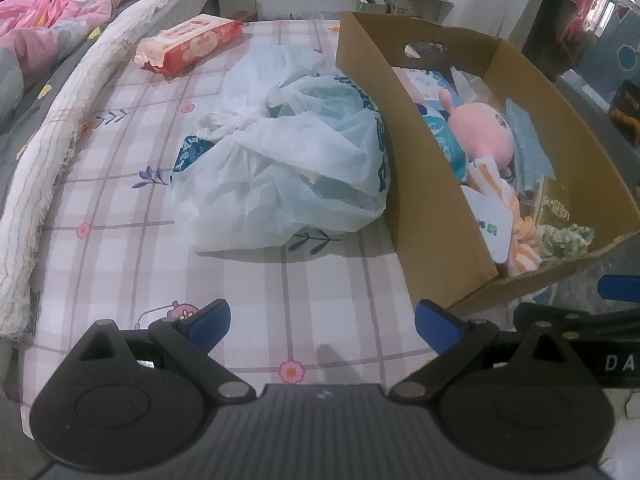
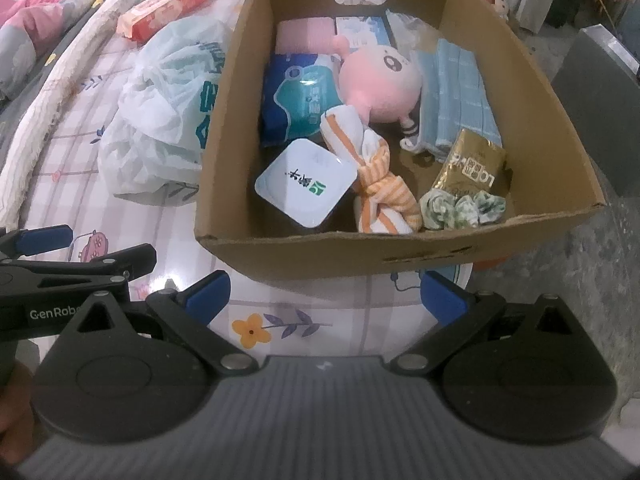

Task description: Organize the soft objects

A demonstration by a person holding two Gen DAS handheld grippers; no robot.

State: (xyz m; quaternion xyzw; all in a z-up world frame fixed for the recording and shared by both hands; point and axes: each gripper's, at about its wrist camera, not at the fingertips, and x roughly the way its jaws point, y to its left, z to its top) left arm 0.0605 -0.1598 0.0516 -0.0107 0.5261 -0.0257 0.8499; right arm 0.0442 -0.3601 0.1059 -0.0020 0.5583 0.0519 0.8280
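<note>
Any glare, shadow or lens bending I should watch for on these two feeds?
Left wrist view: fisheye curves the cardboard box wall; the plastic bag throws a soft shadow towards the camera; bright window at top right. Right wrist view: glare patch on the tablecloth by the left finger; corners go dark.

Box wall (image 1: 420,184) hides pink plush (image 1: 486,130) lower half; gold packet (image 2: 470,166) txt unreadable.

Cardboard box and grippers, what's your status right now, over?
Left gripper open, empty. Right gripper open, empty. Cardboard box holds pink plush; plastic bag outside on bed. Nothing blocking.
</note>
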